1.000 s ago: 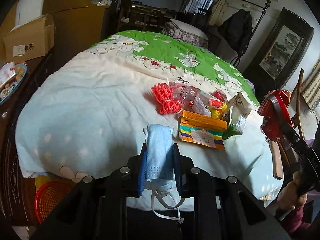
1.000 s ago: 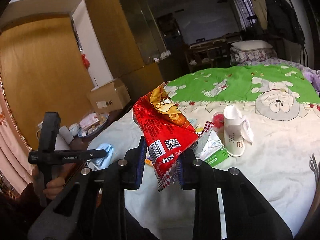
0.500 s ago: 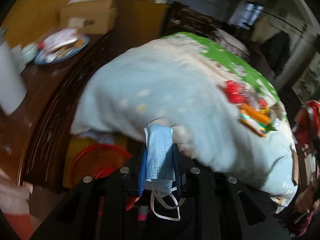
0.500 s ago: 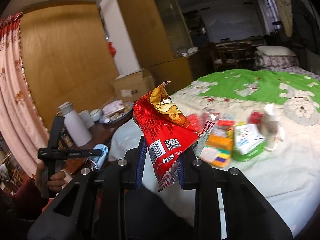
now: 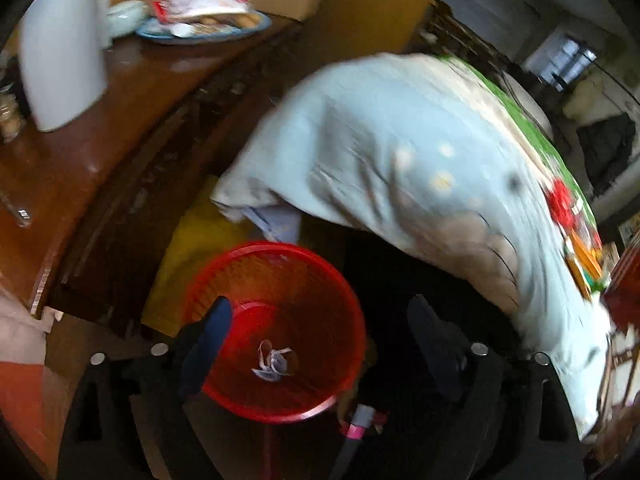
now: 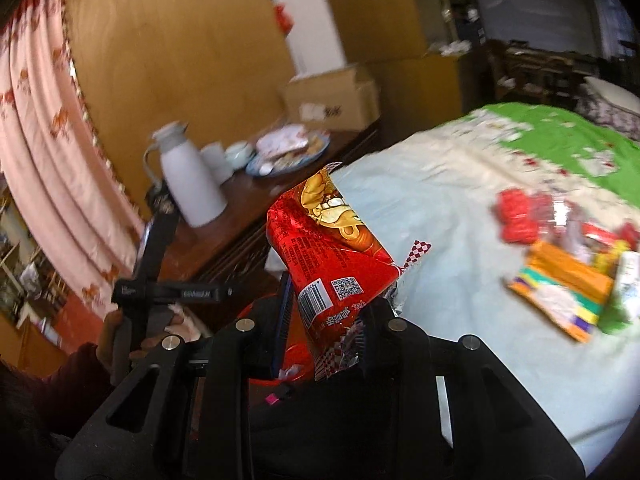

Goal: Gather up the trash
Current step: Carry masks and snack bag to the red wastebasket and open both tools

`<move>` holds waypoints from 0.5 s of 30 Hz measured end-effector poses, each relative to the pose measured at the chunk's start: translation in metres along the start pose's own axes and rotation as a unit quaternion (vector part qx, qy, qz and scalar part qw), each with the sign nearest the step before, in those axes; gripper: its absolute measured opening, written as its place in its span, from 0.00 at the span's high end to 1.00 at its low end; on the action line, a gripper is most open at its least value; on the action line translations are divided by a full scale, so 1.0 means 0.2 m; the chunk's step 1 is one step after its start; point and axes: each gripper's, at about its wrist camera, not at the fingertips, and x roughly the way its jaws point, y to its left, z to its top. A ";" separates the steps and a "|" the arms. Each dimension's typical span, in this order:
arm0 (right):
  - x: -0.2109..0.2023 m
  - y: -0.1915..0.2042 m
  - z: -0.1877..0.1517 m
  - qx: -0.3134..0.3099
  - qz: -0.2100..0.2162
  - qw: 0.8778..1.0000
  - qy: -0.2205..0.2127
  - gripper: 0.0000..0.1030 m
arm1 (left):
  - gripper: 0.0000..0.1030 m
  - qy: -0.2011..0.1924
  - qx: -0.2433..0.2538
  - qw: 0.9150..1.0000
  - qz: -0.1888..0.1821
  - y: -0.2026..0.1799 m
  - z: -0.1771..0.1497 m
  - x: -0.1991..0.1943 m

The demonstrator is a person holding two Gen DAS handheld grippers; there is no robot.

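Nearest to us, the left gripper (image 5: pixel 320 332) hangs over the red basket (image 5: pixel 224 280) on the floor. Its jaws have just been opening and stand wide, nothing between them. The blue face mask (image 5: pixel 273 365) lies crumpled on the basket floor, ear loops tangled on top.

The right gripper (image 6: pixel 326 316) is clamped on the red snack bag (image 6: pixel 328 248) by its lower crimped end; the bag stands up tilted and creased, foil glossy, barcode facing us. The basket's rim shows just under these jaws.

Risks as we judge them:
- The pinch sits only on the bag's bottom edge. A quick swing could let the slick foil slip out short of the basket.
- Both grippers crowd the same opening, and the left hand (image 6: pixel 140 332) and its tool are close by. They could knock together, or tip the light basket.
- Releasing off-centre would drop the bag over the rim.

Farther off, on the pale blanket (image 6: pixel 460 216), more trash waits: an orange box (image 6: pixel 560 284), red plastic pieces (image 6: pixel 520 216), wrappers too blurred to name. Beyond that, a white thermos (image 6: pixel 192 184) on the wooden side table (image 6: pixel 224 236).
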 end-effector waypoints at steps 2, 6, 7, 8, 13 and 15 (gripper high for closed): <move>0.10 0.05 0.00 -0.011 0.009 1.000 0.022 0.70 | 0.11 -0.017 -0.017 1.000 0.014 0.06 0.01 -0.02; 0.30 0.16 0.00 -0.038 0.025 0.997 0.069 0.70 | 0.10 -0.032 -0.040 0.998 0.032 0.17 0.01 -0.04; 0.35 0.20 0.01 -0.045 0.028 0.995 0.081 0.70 | 0.10 -0.035 -0.046 0.998 0.035 0.19 0.01 -0.05; 0.40 0.22 0.01 -0.050 0.031 0.994 0.090 0.70 | 0.10 -0.037 -0.053 0.997 0.035 0.22 0.00 -0.04; 0.64 0.36 0.00 -0.076 0.047 0.985 0.147 0.48 | 0.10 -0.033 -0.090 0.995 0.030 0.37 0.00 -0.01; 0.69 0.39 0.00 -0.079 0.043 0.984 0.156 0.28 | 0.10 -0.030 -0.102 0.994 0.027 0.41 -0.01 0.00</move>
